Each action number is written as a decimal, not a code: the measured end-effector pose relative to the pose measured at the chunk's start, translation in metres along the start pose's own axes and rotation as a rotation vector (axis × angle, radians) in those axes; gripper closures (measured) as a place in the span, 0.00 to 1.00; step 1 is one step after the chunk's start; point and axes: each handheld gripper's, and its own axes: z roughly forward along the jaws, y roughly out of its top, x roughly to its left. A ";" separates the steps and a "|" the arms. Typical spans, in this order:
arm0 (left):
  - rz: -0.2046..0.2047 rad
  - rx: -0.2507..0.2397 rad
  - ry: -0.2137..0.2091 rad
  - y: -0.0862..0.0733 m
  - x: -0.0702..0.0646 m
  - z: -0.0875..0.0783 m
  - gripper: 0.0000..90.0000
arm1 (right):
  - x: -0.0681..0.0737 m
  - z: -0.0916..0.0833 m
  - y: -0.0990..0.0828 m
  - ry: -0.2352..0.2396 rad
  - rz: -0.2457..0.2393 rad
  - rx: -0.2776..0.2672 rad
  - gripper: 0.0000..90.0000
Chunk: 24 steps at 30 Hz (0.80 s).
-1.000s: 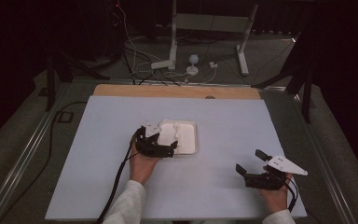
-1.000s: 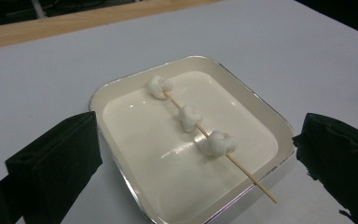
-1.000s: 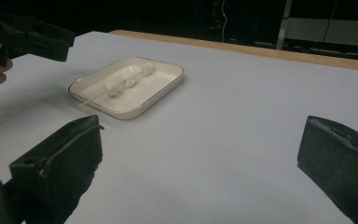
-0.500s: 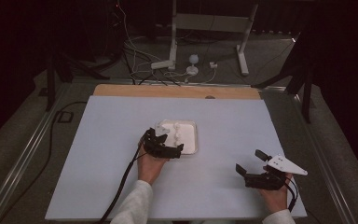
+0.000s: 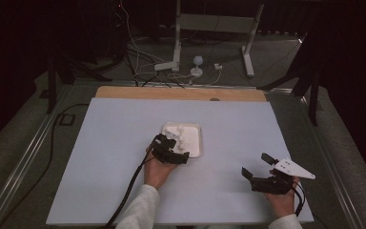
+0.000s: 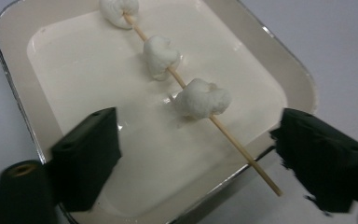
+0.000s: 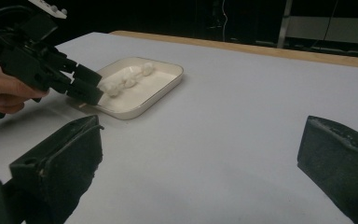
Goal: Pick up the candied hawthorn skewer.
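A shallow white tray (image 5: 195, 128) lies mid-table. In it rests a thin wooden skewer (image 6: 242, 147) strung with three white marshmallows (image 6: 200, 98), its bare end poking out over the tray's near rim (image 6: 298, 79). My left gripper (image 6: 198, 135) hangs over that near rim; its jaws have just been closing and stand apart on either side of the skewer's bare end without touching it. The high view shows this left gripper (image 5: 171, 150) at the tray's front-left corner. My right gripper (image 5: 256, 165) stays open at the table's front right, holding nothing.
White sheet covers the table (image 5: 124, 143), with a wooden strip (image 5: 171, 93) along its far edge. Beyond it are stand legs (image 5: 176, 62) and cables (image 5: 138, 71) on the floor. The right gripper view shows the tray (image 7: 168, 86) and left gripper (image 7: 81, 86) at far left.
My left gripper has shifted right and down onto the tray's near edge, and its jaws stand narrower. The right gripper has kept still.
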 end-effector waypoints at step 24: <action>-0.064 0.105 0.006 0.000 0.016 -0.008 0.97 | -0.002 0.000 -0.001 0.011 0.019 0.007 0.00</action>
